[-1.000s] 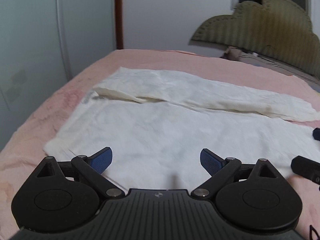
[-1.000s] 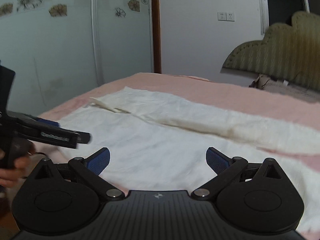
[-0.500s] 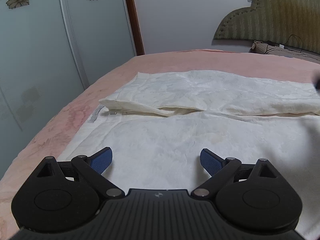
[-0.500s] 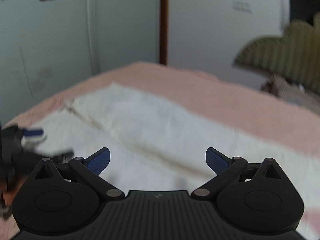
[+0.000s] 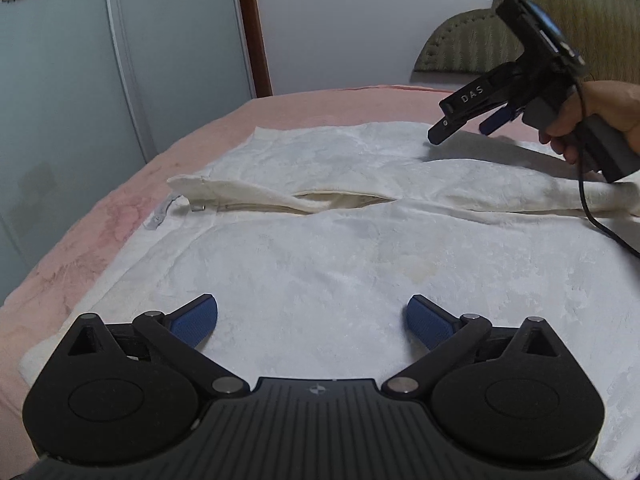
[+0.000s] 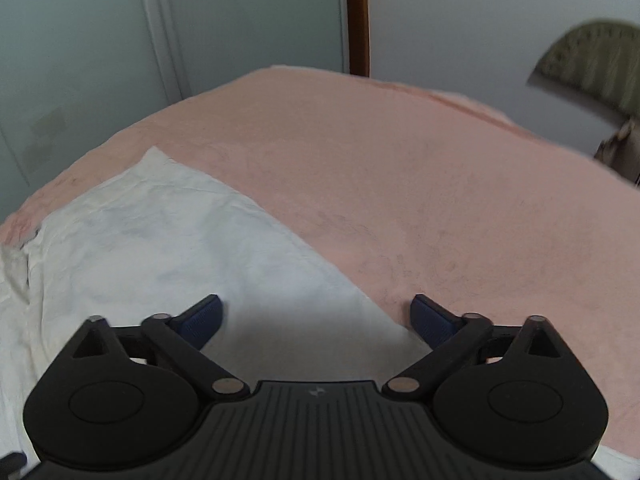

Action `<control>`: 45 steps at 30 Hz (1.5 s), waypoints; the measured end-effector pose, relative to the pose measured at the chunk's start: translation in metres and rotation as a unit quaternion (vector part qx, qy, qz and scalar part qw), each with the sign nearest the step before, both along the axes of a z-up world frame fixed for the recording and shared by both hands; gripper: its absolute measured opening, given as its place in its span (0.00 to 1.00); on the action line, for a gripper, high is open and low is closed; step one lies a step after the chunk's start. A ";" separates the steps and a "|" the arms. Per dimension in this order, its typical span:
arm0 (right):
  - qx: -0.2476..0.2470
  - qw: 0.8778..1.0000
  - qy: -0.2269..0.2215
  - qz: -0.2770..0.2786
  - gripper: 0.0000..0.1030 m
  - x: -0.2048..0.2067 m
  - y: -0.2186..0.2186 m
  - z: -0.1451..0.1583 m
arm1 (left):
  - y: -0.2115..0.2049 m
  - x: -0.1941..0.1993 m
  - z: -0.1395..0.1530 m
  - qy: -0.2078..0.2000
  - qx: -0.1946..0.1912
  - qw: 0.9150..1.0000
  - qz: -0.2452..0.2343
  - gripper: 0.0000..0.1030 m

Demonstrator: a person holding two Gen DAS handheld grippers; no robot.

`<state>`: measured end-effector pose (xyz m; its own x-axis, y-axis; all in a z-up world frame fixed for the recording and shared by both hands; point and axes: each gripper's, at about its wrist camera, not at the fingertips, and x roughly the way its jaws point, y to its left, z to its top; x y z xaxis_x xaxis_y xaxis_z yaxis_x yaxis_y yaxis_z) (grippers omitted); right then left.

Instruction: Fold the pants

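Pink bedspread (image 5: 100,232) carries one pair of white pants (image 5: 320,248), spread flat. Two grippers: left gripper (image 5: 312,320) hovers low, released; right gripper (image 6: 316,318) hovers over the far edge, fingers apart.

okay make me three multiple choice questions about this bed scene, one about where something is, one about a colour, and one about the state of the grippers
1. Where do the pants lie?
A. on a chair
B. spread on the bed
C. on the floor

2. What colour is the bed cover?
A. pink
B. green
C. grey

3. How do the left gripper and right gripper stand?
A. both shut on cloth
B. one shut, one open
C. both open, holding nothing

Key:
1 B: the white pants lie flat across the bed.
2 A: pink cover shows all around the pants.
3 C: the jaws of each stand wide apart with only cloth beneath.
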<state>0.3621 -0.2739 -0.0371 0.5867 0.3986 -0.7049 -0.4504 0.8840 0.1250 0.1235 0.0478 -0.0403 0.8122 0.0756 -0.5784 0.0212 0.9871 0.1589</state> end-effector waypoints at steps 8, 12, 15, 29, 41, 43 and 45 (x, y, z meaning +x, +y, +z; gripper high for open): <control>0.002 0.999 -0.039 0.037 0.23 -0.011 0.001 0.002 | -0.002 0.001 0.002 -0.001 0.003 1.000 -0.002 1.00; -0.124 0.977 -0.159 0.071 0.17 -0.058 0.038 0.009 | 0.000 0.002 0.003 0.000 -0.002 1.000 -0.001 1.00; -0.164 0.952 -0.230 0.116 0.14 -0.111 0.058 0.019 | 0.006 0.001 0.005 -0.003 -0.022 1.000 0.002 0.98; -0.206 0.913 -0.272 0.223 0.04 -0.263 0.071 0.002 | 0.097 0.029 0.059 0.009 -0.286 0.956 0.066 0.96; 0.015 0.996 -0.087 0.031 0.96 -0.035 0.039 0.032 | 0.085 0.055 0.052 0.054 -0.287 0.955 0.057 0.97; 0.094 0.995 -0.016 -0.002 0.96 -0.005 0.024 0.011 | 0.090 0.056 0.044 0.062 -0.284 0.955 0.065 0.97; 0.152 0.987 0.040 -0.030 0.95 0.017 0.013 -0.012 | 0.093 0.057 0.040 0.062 -0.282 0.955 0.071 0.97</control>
